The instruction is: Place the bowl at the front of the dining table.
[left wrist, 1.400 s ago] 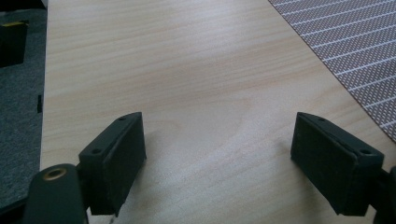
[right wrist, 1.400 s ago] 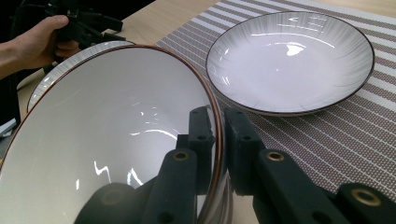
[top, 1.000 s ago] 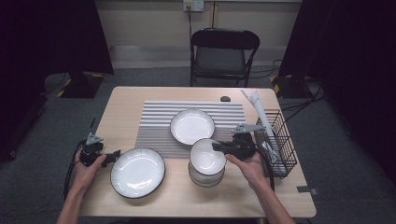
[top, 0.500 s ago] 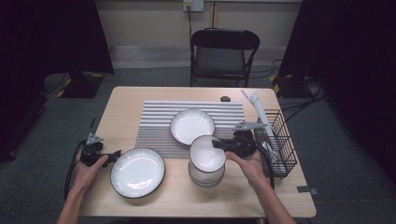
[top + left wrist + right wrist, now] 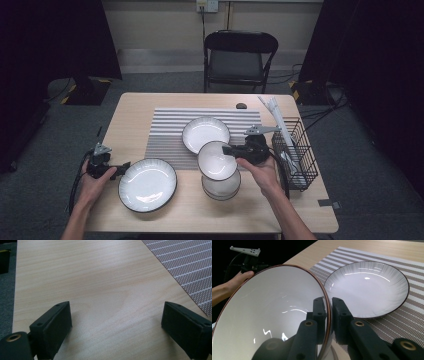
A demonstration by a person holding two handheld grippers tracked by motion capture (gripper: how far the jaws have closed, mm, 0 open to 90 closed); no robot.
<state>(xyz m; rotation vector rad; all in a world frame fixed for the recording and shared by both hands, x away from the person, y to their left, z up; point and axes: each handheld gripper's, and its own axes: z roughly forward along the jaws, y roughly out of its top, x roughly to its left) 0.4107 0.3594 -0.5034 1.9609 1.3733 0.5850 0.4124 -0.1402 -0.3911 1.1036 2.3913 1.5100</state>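
Right tongs [image 5: 327, 312] clamped on the white bowl's [image 5: 269, 315] rim; left tongs [image 5: 117, 325] wide apart, empty, over the bare table [image 5: 100, 277].

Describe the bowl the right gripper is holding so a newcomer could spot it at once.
Start at the striped mat on the wooden table. Off its near right corner, the right gripper clamps the rim of a white bowl. Unlike the two plates and the stacked bowls beneath it, it hangs lifted and tilted.

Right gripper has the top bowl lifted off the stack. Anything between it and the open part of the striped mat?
The plate on the striped mat lies just beyond the bowl held by the right gripper. The mat left of that plate is bare; nothing else visible intervenes.
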